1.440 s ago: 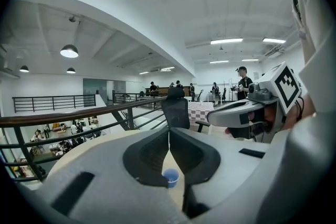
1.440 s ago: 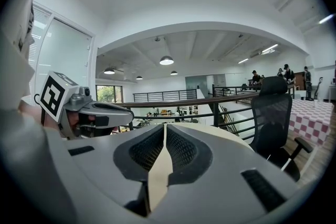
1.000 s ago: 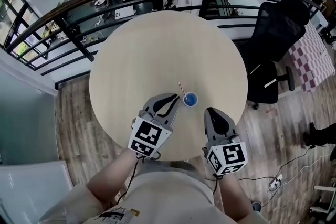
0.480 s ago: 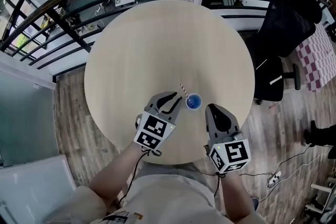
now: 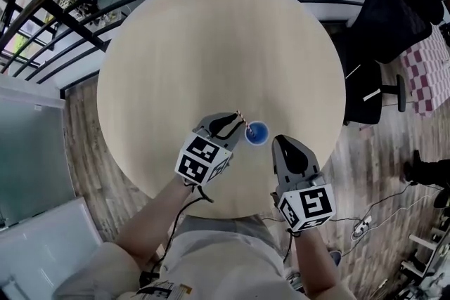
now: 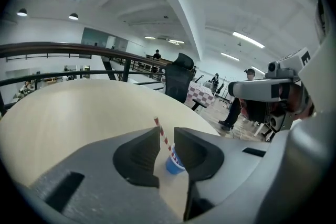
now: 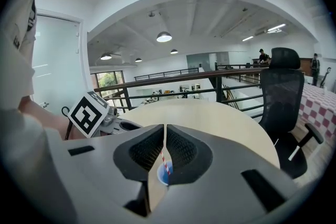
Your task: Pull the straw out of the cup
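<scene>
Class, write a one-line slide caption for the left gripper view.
Left gripper, jaws slightly apart, framing the striped straw that leans in a blue cup on the round table.

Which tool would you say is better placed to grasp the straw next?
Left. The left tool has its jaws apart with the straw between them. The right tool sits apart from the cup, jaws together.

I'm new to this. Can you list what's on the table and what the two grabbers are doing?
Table: round, pale wood
Cup: small, blue, upright on the table
Straw: red-and-white striped, leaning in the cup
Left gripper: jaws slightly apart, straw's upper part in the gap
Right gripper: jaws together, empty, short of the cup
</scene>
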Demonstrator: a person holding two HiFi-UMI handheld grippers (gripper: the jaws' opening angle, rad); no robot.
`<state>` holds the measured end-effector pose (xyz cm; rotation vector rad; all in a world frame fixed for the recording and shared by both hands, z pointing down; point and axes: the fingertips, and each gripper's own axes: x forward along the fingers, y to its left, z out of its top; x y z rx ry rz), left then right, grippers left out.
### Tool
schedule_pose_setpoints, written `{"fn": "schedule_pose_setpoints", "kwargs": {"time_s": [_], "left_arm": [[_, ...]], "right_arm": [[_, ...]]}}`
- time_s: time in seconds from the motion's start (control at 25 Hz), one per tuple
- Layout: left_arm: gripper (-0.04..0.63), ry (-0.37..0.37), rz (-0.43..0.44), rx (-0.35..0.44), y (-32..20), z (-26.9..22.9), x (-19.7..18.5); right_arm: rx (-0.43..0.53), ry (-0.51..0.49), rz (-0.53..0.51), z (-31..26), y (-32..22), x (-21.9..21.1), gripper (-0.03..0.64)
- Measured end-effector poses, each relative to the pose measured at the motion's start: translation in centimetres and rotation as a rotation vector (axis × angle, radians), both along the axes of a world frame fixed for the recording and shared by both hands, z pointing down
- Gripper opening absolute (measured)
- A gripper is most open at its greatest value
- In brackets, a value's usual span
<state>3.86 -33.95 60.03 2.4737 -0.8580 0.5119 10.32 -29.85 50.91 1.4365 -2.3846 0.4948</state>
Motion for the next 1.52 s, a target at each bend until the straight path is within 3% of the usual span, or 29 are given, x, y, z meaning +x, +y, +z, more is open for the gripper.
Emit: {"fn": "schedule_pose_setpoints", "kwargs": {"time_s": [0.68, 1.36, 1.52], "left_arm": [[0.072, -0.025, 0.052, -0.087, -1.7, 3.7, 2.4], [0.037, 0.072, 0.068, -0.081, 0.2, 0.0, 3.6], [0.037, 0.08, 0.07, -0.045, 1.0, -2.2, 3.9]], "right_arm": [[-0.044, -0.017, -0.002, 2.5, -2.4, 0.3, 0.029], [-0.011, -0.014, 0.025, 0.7, -0.9, 1.7, 0.029], [0.011, -0.014, 0.032, -0.6, -0.1, 2.2, 0.029]]}}
